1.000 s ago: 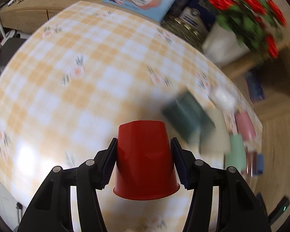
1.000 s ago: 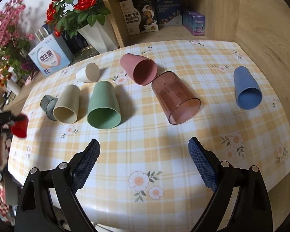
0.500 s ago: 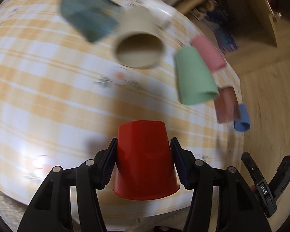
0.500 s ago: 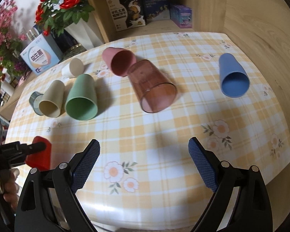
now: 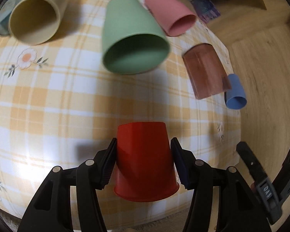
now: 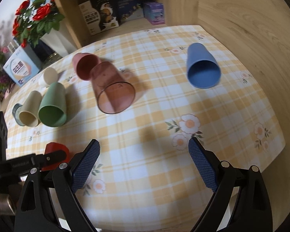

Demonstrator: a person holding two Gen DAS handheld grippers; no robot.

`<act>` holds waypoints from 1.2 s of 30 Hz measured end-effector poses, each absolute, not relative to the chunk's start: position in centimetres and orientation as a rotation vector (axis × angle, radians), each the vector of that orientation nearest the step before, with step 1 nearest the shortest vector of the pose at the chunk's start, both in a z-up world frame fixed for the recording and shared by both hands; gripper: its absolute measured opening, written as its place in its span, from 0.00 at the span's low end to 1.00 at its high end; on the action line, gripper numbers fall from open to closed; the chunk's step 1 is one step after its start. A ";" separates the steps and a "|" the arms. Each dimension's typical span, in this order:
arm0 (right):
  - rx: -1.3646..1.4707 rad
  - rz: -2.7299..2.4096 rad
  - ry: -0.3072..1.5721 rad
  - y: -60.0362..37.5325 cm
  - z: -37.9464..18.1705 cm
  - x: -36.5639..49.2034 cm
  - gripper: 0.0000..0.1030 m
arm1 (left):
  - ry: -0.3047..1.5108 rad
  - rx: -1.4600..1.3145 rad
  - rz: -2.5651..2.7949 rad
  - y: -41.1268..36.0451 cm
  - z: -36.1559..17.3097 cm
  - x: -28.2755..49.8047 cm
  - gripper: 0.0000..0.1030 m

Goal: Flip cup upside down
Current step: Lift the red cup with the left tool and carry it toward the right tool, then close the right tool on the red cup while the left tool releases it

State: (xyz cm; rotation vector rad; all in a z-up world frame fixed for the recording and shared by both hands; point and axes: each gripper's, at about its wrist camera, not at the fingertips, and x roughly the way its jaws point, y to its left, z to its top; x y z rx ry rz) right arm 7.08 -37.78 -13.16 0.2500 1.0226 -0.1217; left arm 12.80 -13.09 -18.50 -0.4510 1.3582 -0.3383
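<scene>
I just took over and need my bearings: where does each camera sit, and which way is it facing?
Left wrist: on the left gripper, looking along its fingers shut on the red cup, down at the table.
Right wrist: on the open right gripper, facing across the table toward the shelf.
Shared: the green cup, the blue cup, and each other's gripper.

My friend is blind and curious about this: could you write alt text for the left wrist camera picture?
A black two-finger left gripper clamps a red cup, its closed base pointing ahead over a yellow checked tablecloth. Beyond it, cups lie on their sides: beige, green, pink, translucent brown and blue.
</scene>
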 end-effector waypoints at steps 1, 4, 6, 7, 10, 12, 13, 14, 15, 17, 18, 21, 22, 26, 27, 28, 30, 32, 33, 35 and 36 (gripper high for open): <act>0.254 -0.128 1.026 -38.0 -13.3 7.0 0.87 | 1.357 -0.442 -0.343 -13.5 -18.4 12.7 0.52; 0.263 -0.130 1.036 -38.1 -13.7 7.0 0.87 | 1.353 -0.427 -0.355 -13.7 -18.4 12.3 0.52; 0.263 -0.128 1.040 -38.0 -13.8 6.9 0.87 | 1.352 -0.417 -0.360 -13.8 -18.3 12.1 0.53; 0.263 -0.125 1.043 -37.9 -13.9 6.9 0.87 | 1.351 -0.412 -0.360 -13.9 -18.4 12.2 0.57; 0.259 -0.119 1.043 -37.6 -13.9 6.9 0.87 | 1.332 -0.411 -0.362 -13.6 -18.0 11.9 0.73; 0.256 -0.115 1.043 -37.3 -13.8 6.9 0.87 | 1.314 -0.405 -0.358 -13.3 -17.6 11.7 0.78; 0.256 -0.114 1.043 -37.2 -13.8 6.8 0.87 | 1.302 -0.400 -0.352 -13.1 -17.3 11.7 0.81; 0.255 -0.112 1.044 -37.1 -13.7 6.8 0.87 | 1.294 -0.399 -0.347 -12.9 -17.1 11.6 0.82; 0.255 -0.111 1.045 -36.9 -13.7 6.8 0.87 | 1.285 -0.401 -0.344 -12.8 -16.9 11.5 0.84; 0.254 -0.107 1.046 -36.6 -13.7 6.8 0.87 | 1.267 -0.404 -0.332 -12.1 -16.4 11.4 0.85; 0.253 -0.106 1.047 -36.5 -13.7 6.7 0.87 | 1.264 -0.402 -0.326 -11.9 -16.2 11.4 0.86; 0.258 -0.100 1.051 -36.2 -13.7 6.7 0.87 | 1.243 -0.371 -0.300 -11.1 -15.6 11.3 0.89; 0.262 -0.097 1.055 -36.0 -13.6 6.6 0.87 | 1.234 -0.354 -0.284 -10.6 -15.4 11.2 0.89; 0.287 -0.078 1.075 -35.6 -13.7 6.8 0.87 | 1.208 -0.304 -0.249 -9.4 -14.8 11.1 0.92; 0.290 -0.075 1.082 -35.4 -13.7 6.8 0.87 | 1.201 -0.287 -0.239 -9.1 -14.7 11.1 0.93; 0.291 -0.072 1.086 -35.3 -13.7 6.8 0.87 | 1.194 -0.270 -0.227 -8.7 -14.5 11.1 0.94; 0.295 -0.065 1.096 -34.9 -13.7 7.0 0.87 | 1.181 -0.253 -0.209 -7.9 -14.2 11.1 0.94; 0.299 -0.055 1.108 -34.6 -13.8 7.2 0.87 | 1.167 -0.237 -0.187 -7.0 -13.9 11.2 0.94; 0.300 -0.047 1.119 -34.4 -13.8 7.3 0.87 | 1.159 -0.227 -0.176 -6.5 -13.8 11.2 0.94; 0.301 -0.033 1.135 -34.0 -13.9 7.6 0.87 | 1.139 -0.210 -0.155 -5.5 -13.4 11.1 0.94; 0.302 -0.024 1.143 -33.8 -14.0 7.7 0.87 | 1.128 -0.206 -0.150 -5.0 -13.2 11.1 0.94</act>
